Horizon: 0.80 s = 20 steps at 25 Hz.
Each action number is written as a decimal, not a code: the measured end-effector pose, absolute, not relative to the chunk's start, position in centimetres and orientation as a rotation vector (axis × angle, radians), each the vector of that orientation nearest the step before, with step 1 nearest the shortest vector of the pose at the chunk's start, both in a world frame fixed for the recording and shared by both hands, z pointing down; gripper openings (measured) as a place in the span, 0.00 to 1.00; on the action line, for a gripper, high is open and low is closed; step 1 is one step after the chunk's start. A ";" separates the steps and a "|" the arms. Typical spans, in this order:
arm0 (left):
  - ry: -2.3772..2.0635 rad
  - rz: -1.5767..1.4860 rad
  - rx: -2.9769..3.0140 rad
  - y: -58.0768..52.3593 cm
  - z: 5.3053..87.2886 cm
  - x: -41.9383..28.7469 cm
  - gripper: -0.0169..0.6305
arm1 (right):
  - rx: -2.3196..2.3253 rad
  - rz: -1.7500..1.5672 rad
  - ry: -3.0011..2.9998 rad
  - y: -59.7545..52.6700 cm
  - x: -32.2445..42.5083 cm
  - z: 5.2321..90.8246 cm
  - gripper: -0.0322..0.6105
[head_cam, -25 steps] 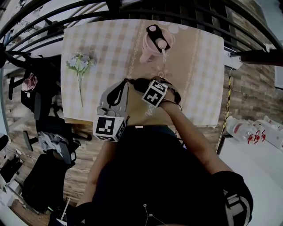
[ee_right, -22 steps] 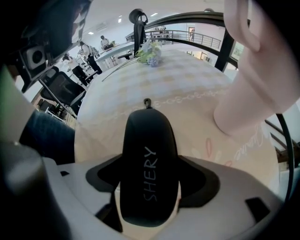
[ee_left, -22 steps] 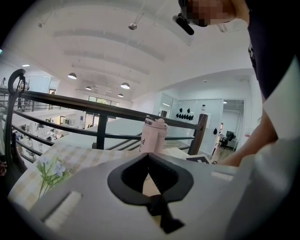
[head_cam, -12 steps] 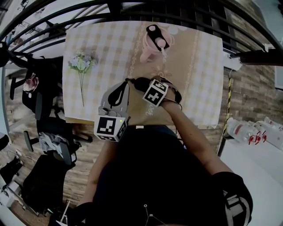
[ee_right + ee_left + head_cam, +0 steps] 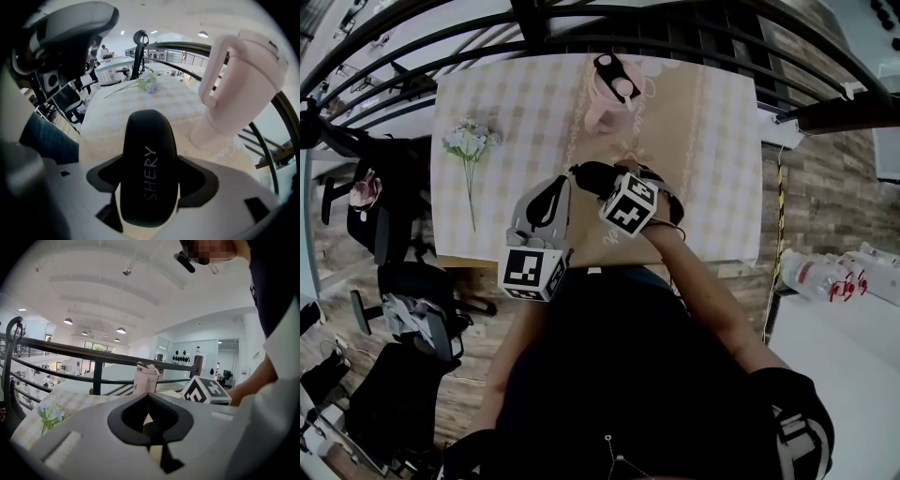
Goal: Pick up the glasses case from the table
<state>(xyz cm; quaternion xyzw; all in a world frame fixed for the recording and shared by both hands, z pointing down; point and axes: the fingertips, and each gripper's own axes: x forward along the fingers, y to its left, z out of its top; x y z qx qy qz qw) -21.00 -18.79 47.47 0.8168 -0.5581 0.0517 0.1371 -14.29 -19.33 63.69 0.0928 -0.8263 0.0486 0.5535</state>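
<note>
The black glasses case point(image 5: 150, 168), printed "SHERY", lies lengthwise between the jaws of my right gripper point(image 5: 150, 165), which is shut on it. In the head view the glasses case point(image 5: 589, 174) sticks out left of the right gripper point(image 5: 602, 182), over the near middle of the table point(image 5: 712, 169). My left gripper point(image 5: 555, 184) rests just left of it near the table's front edge. Its jaws point(image 5: 149, 397) meet at the tips with nothing between them.
A pink lidded tumbler point(image 5: 607, 94) with a handle stands at the table's far side, close beyond the case point(image 5: 239, 84). A small flower sprig point(image 5: 469, 145) lies on the checked cloth at the left. A black railing point(image 5: 581, 23) runs behind the table.
The head view has shifted slightly, so the table and tumbler sit a bit further left. The right gripper stays shut on the case; the left gripper has hardly moved.
</note>
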 end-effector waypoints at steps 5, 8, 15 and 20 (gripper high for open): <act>-1.608 0.137 2.399 -18.3 46.7 -20.3 0.04 | 0.303 0.083 -2.018 -19.3 -14.0 60.3 0.60; -1.598 0.133 2.423 -18.1 46.2 -19.7 0.04 | 0.359 0.062 -2.048 -19.2 -13.5 58.3 0.59; -1.587 0.126 2.486 -17.9 44.4 -18.7 0.04 | 0.467 0.007 -2.115 -19.1 -12.8 53.6 0.59; -1.582 0.115 2.539 -18.0 42.6 -17.8 0.04 | 0.551 -0.041 -2.161 -19.1 -12.2 50.3 0.59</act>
